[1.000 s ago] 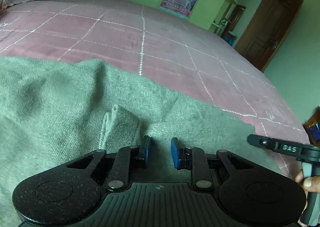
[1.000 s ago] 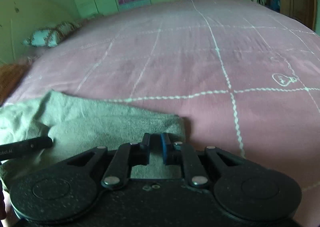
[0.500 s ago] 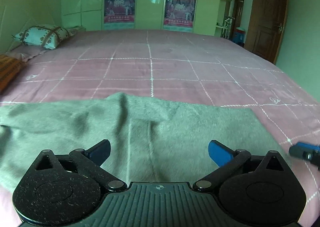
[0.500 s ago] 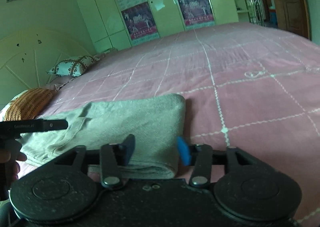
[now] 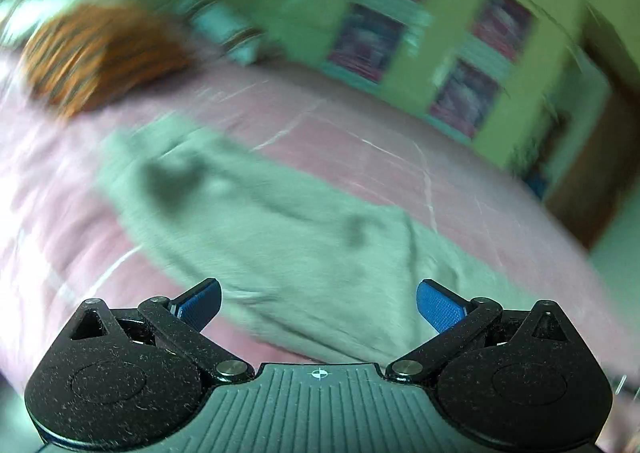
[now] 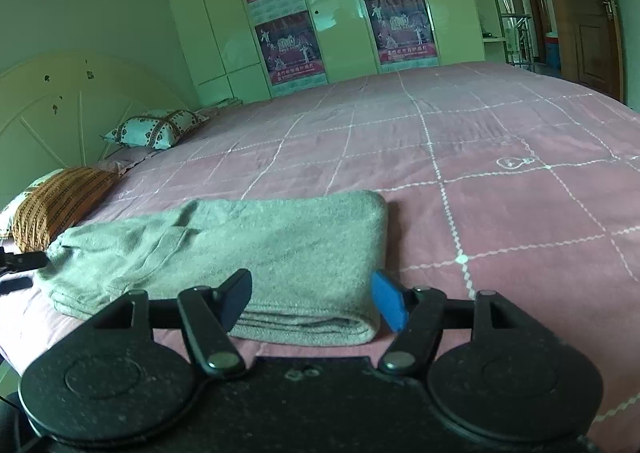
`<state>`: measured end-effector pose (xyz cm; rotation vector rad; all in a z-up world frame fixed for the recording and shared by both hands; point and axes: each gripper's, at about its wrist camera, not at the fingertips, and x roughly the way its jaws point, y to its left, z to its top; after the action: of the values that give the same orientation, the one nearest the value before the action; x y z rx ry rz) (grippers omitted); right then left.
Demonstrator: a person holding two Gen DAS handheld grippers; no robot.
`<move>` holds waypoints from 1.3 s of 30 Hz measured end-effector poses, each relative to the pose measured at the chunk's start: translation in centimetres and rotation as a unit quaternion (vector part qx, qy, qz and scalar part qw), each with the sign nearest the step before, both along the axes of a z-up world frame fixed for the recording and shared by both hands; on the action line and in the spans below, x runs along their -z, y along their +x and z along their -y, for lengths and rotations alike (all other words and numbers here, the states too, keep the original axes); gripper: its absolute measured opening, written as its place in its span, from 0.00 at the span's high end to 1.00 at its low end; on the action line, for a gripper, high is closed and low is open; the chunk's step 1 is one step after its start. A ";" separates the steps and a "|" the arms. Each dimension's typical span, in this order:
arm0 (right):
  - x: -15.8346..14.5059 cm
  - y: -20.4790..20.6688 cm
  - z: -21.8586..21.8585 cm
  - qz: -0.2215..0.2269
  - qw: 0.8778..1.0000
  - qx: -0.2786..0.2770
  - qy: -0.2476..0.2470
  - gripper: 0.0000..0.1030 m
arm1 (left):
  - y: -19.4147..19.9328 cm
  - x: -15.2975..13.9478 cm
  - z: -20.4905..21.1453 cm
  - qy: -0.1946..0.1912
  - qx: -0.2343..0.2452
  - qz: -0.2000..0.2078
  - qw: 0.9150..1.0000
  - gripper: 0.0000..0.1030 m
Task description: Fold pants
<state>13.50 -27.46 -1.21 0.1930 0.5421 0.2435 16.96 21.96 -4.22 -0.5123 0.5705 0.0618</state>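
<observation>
The grey pants (image 6: 256, 245) lie folded in layers on the pink bedspread (image 6: 500, 213), folded edge to the right. My right gripper (image 6: 312, 301) is open and empty, its jaws wide apart just in front of the pants' near edge. In the blurred left wrist view the pants (image 5: 280, 237) stretch across the bed. My left gripper (image 5: 318, 303) is open and empty, held above their near edge. A bit of the left gripper (image 6: 20, 261) shows at the left edge of the right wrist view.
An orange striped pillow (image 6: 60, 205) and a patterned pillow (image 6: 156, 129) lie at the head of the bed by the cream headboard (image 6: 60, 105). Green wardrobes with posters (image 6: 332, 9) stand behind. A brown door (image 6: 592, 13) is at the far right.
Both grippers opened and let go of the pants, then drew back. The left gripper has swung left, now blurred toward the pillows. The right gripper's jaws opened wider.
</observation>
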 end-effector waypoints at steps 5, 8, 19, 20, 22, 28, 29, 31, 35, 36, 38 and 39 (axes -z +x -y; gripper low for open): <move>-0.3 -0.2 -1.5 -0.001 1.000 -0.018 -0.017 0.42 | 2.1 3.4 -8.6 -0.123 -0.092 -0.017 0.988 0.00; -0.8 -0.4 -2.0 0.001 0.999 -0.022 -0.027 0.42 | 4.7 5.4 -12.0 -0.188 -0.091 -0.019 0.978 0.00; -2.0 2.9 -9.5 -0.005 0.995 -0.089 -0.048 0.42 | 6.6 8.1 -14.9 -0.197 -0.074 0.040 0.977 0.72; -2.0 3.5 -11.0 -0.004 0.993 -0.103 -0.054 0.42 | 6.5 8.5 -14.9 -0.197 -0.074 0.036 0.977 0.72; -2.1 4.6 -14.0 -0.002 0.990 -0.128 -0.063 0.43 | 6.5 9.3 -15.6 -0.207 -0.074 0.031 0.975 0.72; 2.7 7.7 -21.7 -0.056 0.965 -0.148 -0.209 0.41 | 6.5 10.0 -16.2 -0.208 -0.066 0.033 0.975 0.71; 2.8 8.1 -21.7 -0.059 0.967 -0.139 -0.205 0.40 | 6.1 9.9 -16.2 -0.206 -0.065 0.033 0.976 0.71; 2.3 8.7 -21.3 -0.075 0.970 -0.134 -0.187 0.39 | 6.0 9.3 -16.0 -0.199 -0.057 0.045 0.977 0.71; -0.3 6.4 -18.3 -0.009 0.985 -0.110 -0.132 0.23 | 5.8 8.1 -15.5 -0.191 -0.057 0.055 0.978 0.71; -0.6 5.7 -17.3 -0.002 0.987 -0.100 -0.123 0.22 | 5.9 7.5 -15.2 -0.185 -0.054 0.058 0.980 0.71; -0.9 4.4 -14.8 0.002 0.992 -0.081 -0.098 0.23 | 5.8 6.1 -14.4 -0.171 -0.046 0.070 0.982 0.71; -1.0 4.0 -13.7 0.000 0.994 -0.072 -0.088 0.23 | 5.9 5.2 -13.9 -0.162 -0.039 0.079 0.983 0.71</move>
<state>17.51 -13.81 -0.26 -0.0168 0.5749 0.3351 22.87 35.81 -9.39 -0.8491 0.4048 0.0015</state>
